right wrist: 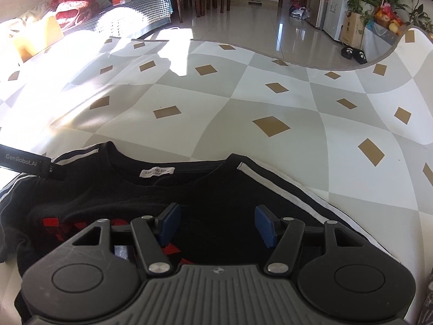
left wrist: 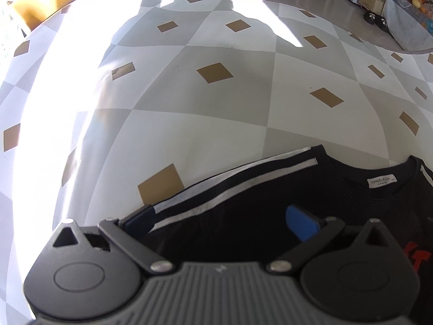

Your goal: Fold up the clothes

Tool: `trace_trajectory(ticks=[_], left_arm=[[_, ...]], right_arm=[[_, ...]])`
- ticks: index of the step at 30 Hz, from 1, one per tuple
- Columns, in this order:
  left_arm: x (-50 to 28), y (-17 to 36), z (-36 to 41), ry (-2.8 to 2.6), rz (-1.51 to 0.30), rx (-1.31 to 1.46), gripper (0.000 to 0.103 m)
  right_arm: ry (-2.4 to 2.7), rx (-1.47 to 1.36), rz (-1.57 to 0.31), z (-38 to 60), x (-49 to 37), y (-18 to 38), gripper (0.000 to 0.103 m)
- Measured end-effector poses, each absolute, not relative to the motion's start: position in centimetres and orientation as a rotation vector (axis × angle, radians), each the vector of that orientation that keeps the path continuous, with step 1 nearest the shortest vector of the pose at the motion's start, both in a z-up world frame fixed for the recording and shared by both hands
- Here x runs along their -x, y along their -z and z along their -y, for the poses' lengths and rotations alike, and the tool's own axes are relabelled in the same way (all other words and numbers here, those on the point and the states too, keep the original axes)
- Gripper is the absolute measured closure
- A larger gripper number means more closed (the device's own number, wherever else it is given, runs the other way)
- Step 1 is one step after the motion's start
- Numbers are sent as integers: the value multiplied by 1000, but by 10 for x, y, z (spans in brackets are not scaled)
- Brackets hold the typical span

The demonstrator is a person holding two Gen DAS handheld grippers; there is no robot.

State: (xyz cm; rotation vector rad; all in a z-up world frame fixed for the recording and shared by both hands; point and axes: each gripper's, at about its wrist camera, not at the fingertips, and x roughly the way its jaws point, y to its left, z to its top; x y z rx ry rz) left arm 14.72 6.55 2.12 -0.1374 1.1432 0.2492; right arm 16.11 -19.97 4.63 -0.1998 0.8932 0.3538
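Note:
A black shirt (left wrist: pixel 243 205) with white shoulder stripes and a red print lies flat on the checked mat (left wrist: pixel 216 108), collar and white neck label (left wrist: pixel 381 182) facing away from me. My left gripper (left wrist: pixel 220 220) hovers over the shirt's left shoulder, jaws wide apart, its left fingertip (left wrist: pixel 140 216) at the striped edge. In the right wrist view the same shirt (right wrist: pixel 216 189) shows its label (right wrist: pixel 157 172). My right gripper (right wrist: pixel 217 224) is open just below the collar, nothing pinched between the blue pads (right wrist: pixel 266 226). Part of the left gripper (right wrist: pixel 27 162) shows at the left edge.
The grey and white mat with tan diamonds spreads far ahead; its far right edge (right wrist: pixel 411 38) curls upward. A yellow cushion (right wrist: pixel 38 38) and a sofa (right wrist: pixel 130 16) sit at the back left. Slippers (right wrist: pixel 354 54), a cardboard box (right wrist: pixel 351 29) and plants stand on the shiny floor at the back right.

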Motion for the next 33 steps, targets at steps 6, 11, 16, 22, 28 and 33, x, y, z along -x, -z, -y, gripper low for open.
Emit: trace_trajectory(ticks=[6,11,16,22,28,33], left_arm=[[-123,-28,-72,-237,-1161,153,0],[-107,-34,-76,-247,-1177,168,0],[-89,-45,-85,-261,-1177,212,0],[-77,-45,-110,-323,-1201,265,0],[-74,-34,-124,-343,-1239,281,0],[-77,-27,-128,-327,-1258,298,0]], right_arm=[[-420,195,-915,194,-143,-52,44],[-509,183,-924,185,-127,-60,44],[-658,196,-883,157,-100,-73,44],[-831,338,-796,110,-61,-73,44],[-895,478,-756,75,-46,-52,45],[-938,526,-752,63,-41,-40,46]])
